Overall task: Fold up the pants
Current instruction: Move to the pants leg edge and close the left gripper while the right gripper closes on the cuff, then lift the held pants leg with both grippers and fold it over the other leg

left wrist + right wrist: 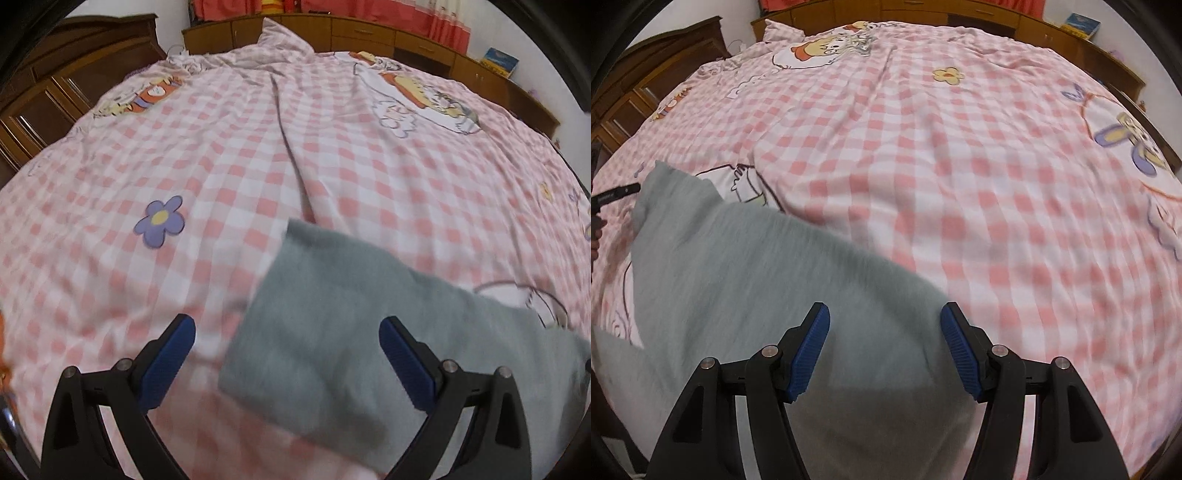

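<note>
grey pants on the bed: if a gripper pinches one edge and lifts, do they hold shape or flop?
Probably flop: the grey pants lie soft and rumpled on the checked bedspread, so the free part should drape. They look matte and knit, so likely grippy, not slippery. Both the left gripper and right gripper are open above them.

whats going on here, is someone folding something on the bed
A person holds a gripper in each hand over a bed with a pink checked cover. Grey pants lie on it. The left gripper and the right gripper both hang open above the grey cloth, and neither is gripping it. In the right view the pants stretch away to the left. The pictures are blurred, so how far the folding has got is unclear.
</note>
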Tool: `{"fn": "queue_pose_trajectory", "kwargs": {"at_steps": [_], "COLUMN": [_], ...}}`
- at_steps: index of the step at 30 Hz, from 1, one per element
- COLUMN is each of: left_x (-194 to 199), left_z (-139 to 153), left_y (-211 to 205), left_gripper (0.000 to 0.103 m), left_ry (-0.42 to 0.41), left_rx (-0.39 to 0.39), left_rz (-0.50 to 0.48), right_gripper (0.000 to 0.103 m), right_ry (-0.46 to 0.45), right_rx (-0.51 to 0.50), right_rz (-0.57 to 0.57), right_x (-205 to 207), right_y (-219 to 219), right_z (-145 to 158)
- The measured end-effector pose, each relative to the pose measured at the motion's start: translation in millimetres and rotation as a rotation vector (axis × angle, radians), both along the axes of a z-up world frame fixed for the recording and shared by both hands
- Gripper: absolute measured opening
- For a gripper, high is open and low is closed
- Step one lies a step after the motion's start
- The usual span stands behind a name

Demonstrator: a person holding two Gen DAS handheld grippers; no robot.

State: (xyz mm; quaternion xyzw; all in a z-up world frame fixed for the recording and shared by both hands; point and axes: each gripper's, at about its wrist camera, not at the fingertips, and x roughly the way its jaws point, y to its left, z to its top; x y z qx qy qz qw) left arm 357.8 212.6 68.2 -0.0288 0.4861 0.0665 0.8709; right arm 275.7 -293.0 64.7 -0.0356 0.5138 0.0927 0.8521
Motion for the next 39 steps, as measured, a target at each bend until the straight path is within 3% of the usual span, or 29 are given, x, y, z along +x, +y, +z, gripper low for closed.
{"fn": "queue_pose_trajectory", "kwargs": {"at_steps": [7,11,15,18,20,22,24,26,28,31,35,39], "left_x": [30,38,38,33,29,25,16,2,-7,-22,-40,-36], "left_z": [-18,-37,-41,-38,-31,-24,-14,1,13,31,50,40], "left_y": [2,6,1,-5,-8,-7,-6,-6,-8,-9,-11,-5], "left_gripper": [0.102,0.098,0.09,0.064,0.033,0.015,0.007,0.005,0.004,0.001,0.001,0.005], "left_ry": [0.003,0.01,-0.048,-0.08,-0.09,-0.097,-0.106,-0.136,-0.157,-0.185,-0.212,-0.154], "left_rx": [0.079,-0.001,0.036,0.024,0.018,-0.012,-0.063,-0.089,-0.098,-0.117,-0.107,-0.092], "left_rz": [-0.007,-0.014,-0.035,-0.049,-0.054,-0.067,-0.087,-0.111,-0.125,-0.134,-0.141,-0.097], "right_gripper": [0.067,0.081,0.083,0.084,0.083,0.077,0.067,0.048,0.017,0.006,0.005,0.005], "right_ry": [0.06,0.074,0.086,0.071,0.058,0.043,0.031,0.017,-0.001,-0.026,-0.066,-0.123], "right_rx": [-0.064,-0.055,-0.042,-0.04,-0.034,-0.033,-0.034,-0.038,-0.042,-0.025,0.009,-0.015], "right_rz": [0.037,0.053,0.062,0.063,0.056,0.049,0.049,0.051,0.046,0.042,0.053,0.109], "right_x": [37,47,52,54,52,48,40,29,20,10,-6,-23], "right_y": [17,18,17,16,14,15,15,16,17,14,14,23], "right_z": [-30,-46,-51,-52,-52,-53,-52,-46,-37,-26,-4,18]}}
